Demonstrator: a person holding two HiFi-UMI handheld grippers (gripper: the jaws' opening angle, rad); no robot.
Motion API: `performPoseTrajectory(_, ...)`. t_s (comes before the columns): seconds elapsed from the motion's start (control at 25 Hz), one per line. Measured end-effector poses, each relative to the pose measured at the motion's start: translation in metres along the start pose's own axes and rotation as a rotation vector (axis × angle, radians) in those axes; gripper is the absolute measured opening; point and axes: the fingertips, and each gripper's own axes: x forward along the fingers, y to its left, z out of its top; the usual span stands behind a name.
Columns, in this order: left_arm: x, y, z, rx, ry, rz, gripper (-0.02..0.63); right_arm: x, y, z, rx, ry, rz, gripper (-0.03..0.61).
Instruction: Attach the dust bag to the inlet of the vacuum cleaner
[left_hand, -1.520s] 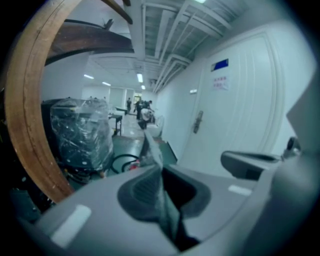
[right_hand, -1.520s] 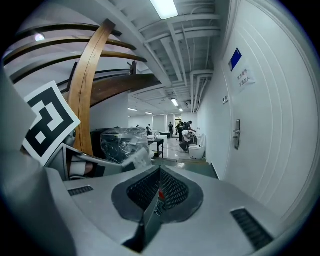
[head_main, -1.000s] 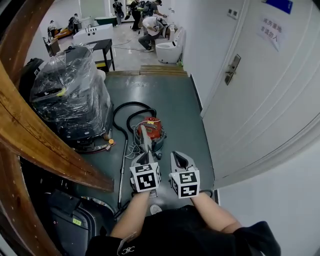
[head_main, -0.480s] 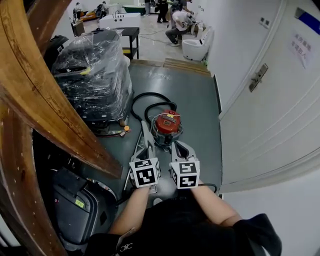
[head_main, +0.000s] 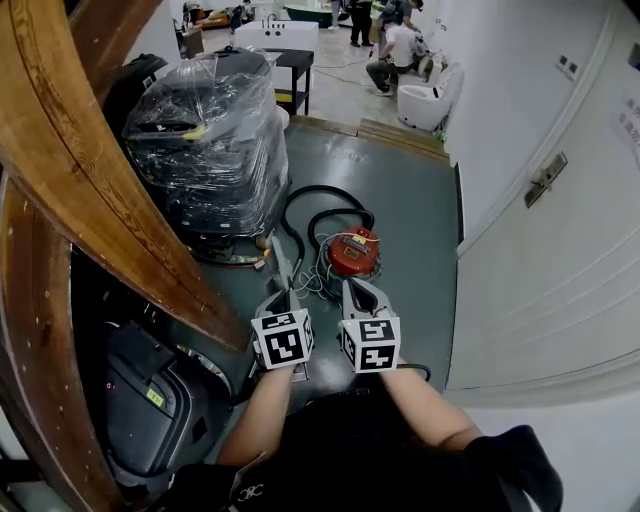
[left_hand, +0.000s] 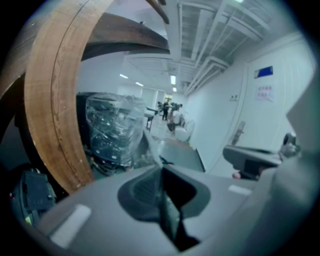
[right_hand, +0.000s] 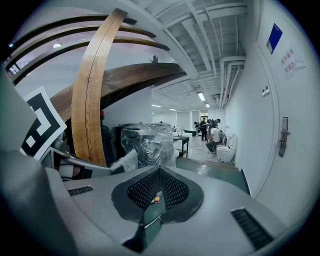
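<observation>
The red vacuum cleaner (head_main: 354, 252) stands on the dark floor (head_main: 405, 190), just ahead of my 2 grippers. Its black hose (head_main: 322, 203) loops behind it, and a tangle of pale cable (head_main: 312, 282) lies at its near left side. I cannot make out the inlet from here.

The dust bag (head_main: 283, 274) — a pale, flat strip — rises from my left gripper (head_main: 279, 297) towards the canister, beside it but not touching it. In the left gripper view the jaws are pinched on that thin sheet, with only a sliver between the pads.

My right gripper (head_main: 353, 292) hangs just beside the left one and points at the vacuum. In the right gripper view its pads are pressed together with nothing held between them.

Left of the vacuum stands a bulky machine (head_main: 215, 140) wrapped in clear plastic film. In front of it a broad curved wooden beam (head_main: 90, 190) sweeps across the left of the head view, with a black case (head_main: 150, 410) below it.

On the right is a white door (head_main: 560, 270). Far down the corridor a few people (head_main: 400, 45) are gathered — 1 crouching — next to a white toilet (head_main: 435, 95).
</observation>
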Motion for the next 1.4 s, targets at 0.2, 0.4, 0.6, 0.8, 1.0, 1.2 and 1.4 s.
performPoseTrajectory(0.2, 0.031, -0.011, 0.008, -0.028, 0.007, 0.039, 0.017, 0.027, -0.032, -0.001, 0.01, 0.018, 0.039, -0.002)
performPoseTrajectory(0.4, 0.069, -0.025, 0.011, -0.075, 0.037, 0.076, 0.017, 0.062, -0.069, 0.001, 0.002, 0.046, 0.085, -0.002)
performPoseTrajectory(0.6, 0.11, -0.043, 0.018, -0.111, 0.066, 0.107, 0.017, 0.097, -0.112, 0.001, 0.01, 0.086, 0.121, -0.002)
performPoseTrajectory(0.8, 0.139, -0.06, -0.011, -0.173, 0.137, 0.157, 0.018, 0.122, -0.151, -0.03, 0.028, 0.179, 0.175, -0.002)
performPoseTrajectory(1.0, 0.191, -0.063, -0.052, -0.242, 0.21, 0.231, 0.017, 0.163, -0.187, -0.08, -0.017, 0.296, 0.246, -0.002)
performPoseTrajectory(1.2, 0.242, -0.069, -0.113, -0.334, 0.306, 0.279, 0.017, 0.201, -0.212, -0.139, -0.109, 0.42, 0.326, -0.002)
performPoseTrajectory(1.4, 0.295, -0.059, -0.178, -0.42, 0.375, 0.287, 0.017, 0.257, -0.227, -0.202, -0.129, 0.506, 0.337, -0.002)
